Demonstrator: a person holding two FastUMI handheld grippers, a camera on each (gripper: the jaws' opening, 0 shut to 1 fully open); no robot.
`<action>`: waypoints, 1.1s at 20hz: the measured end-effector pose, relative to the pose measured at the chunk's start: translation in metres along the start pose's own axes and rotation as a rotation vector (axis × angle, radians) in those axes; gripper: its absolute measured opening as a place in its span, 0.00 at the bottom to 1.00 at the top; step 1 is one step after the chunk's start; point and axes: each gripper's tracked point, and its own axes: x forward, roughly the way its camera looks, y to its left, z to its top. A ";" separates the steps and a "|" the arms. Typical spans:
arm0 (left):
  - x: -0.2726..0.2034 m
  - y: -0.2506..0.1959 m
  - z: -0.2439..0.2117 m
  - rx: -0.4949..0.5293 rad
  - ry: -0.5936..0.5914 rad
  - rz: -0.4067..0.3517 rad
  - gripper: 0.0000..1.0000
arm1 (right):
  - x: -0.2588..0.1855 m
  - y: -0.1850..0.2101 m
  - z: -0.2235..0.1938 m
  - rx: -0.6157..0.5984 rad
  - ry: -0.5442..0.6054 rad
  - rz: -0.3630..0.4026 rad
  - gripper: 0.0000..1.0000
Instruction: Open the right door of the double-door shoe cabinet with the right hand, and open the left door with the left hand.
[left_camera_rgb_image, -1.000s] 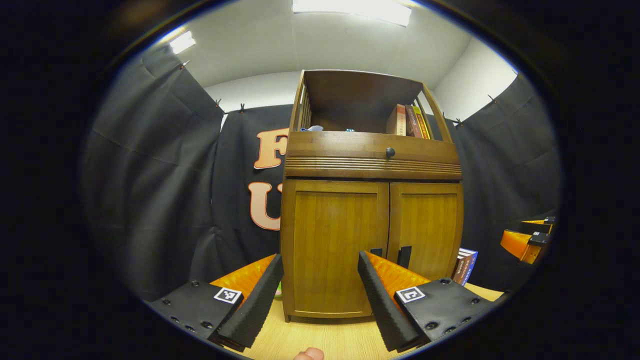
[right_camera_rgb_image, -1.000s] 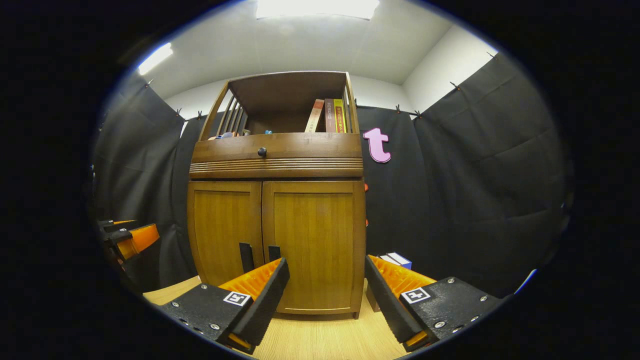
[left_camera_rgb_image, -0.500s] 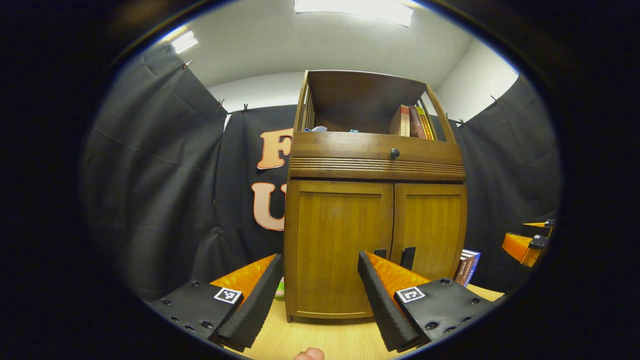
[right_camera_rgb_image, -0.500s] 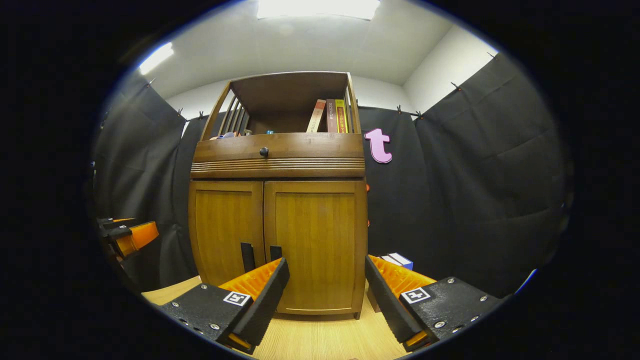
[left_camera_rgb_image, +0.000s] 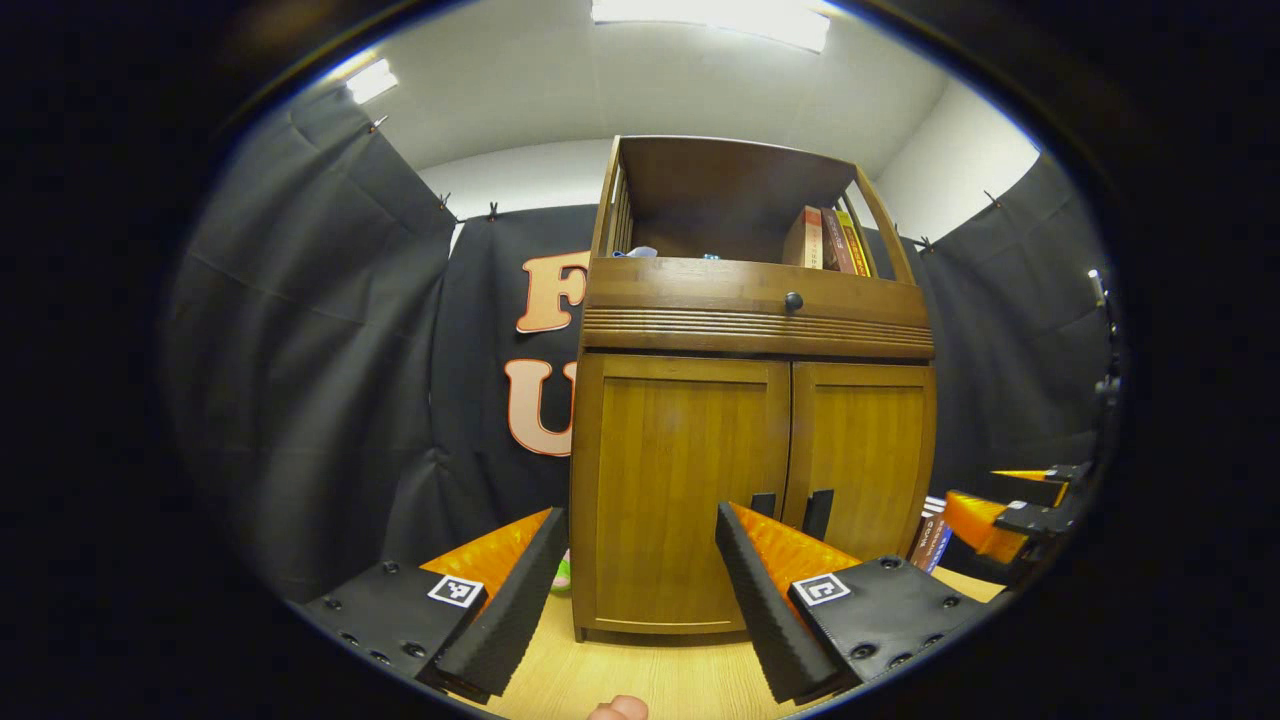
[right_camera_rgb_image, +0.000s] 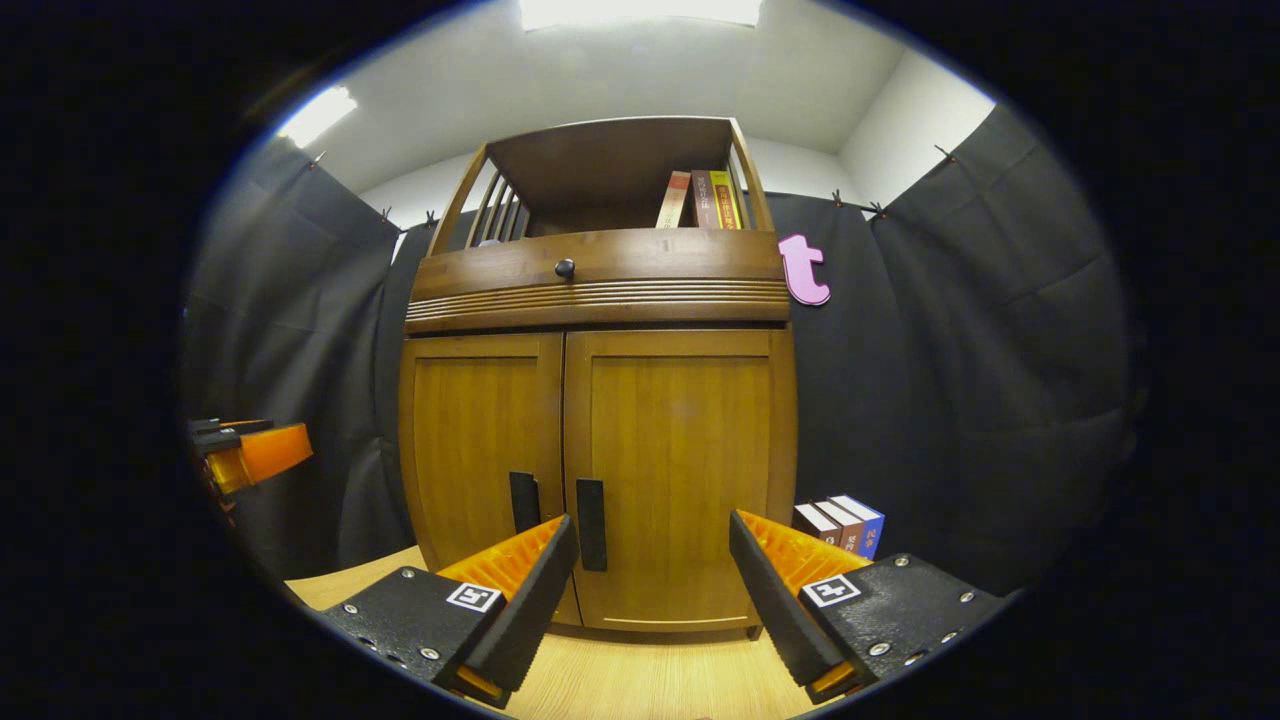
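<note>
The wooden shoe cabinet (left_camera_rgb_image: 755, 300) stands on a light wooden surface with both doors closed. In the left gripper view its left door (left_camera_rgb_image: 670, 480) is straight ahead, and the two dark handles (left_camera_rgb_image: 818, 512) sit low at the centre seam. My left gripper (left_camera_rgb_image: 635, 600) is open and empty, a short way in front of that door. In the right gripper view the right door (right_camera_rgb_image: 685, 460) faces me, with its handle (right_camera_rgb_image: 590, 524) just above my left-hand finger. My right gripper (right_camera_rgb_image: 650, 590) is open, empty and close to the door without touching it.
A drawer with a round knob (right_camera_rgb_image: 565, 267) runs above the doors, under an open shelf with upright books (right_camera_rgb_image: 700, 198). More books (right_camera_rgb_image: 840, 520) stand on the surface right of the cabinet. A small green object (left_camera_rgb_image: 562, 575) lies by its left foot. Black cloth walls surround everything.
My right gripper has moved closer to the cabinet; the doors look larger and the right handle is now near its fingers. The left gripper has drifted only slightly. Both doors stay closed.
</note>
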 end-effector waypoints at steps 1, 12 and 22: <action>0.002 0.004 0.000 0.004 0.000 0.015 0.96 | 0.015 0.009 -0.005 0.006 0.011 0.027 0.94; -0.025 0.042 0.012 0.032 -0.019 0.106 0.96 | 0.145 0.040 -0.053 0.001 0.087 0.056 0.94; -0.038 0.057 0.026 0.042 -0.047 0.141 0.94 | 0.197 0.041 -0.073 0.030 0.113 0.010 0.91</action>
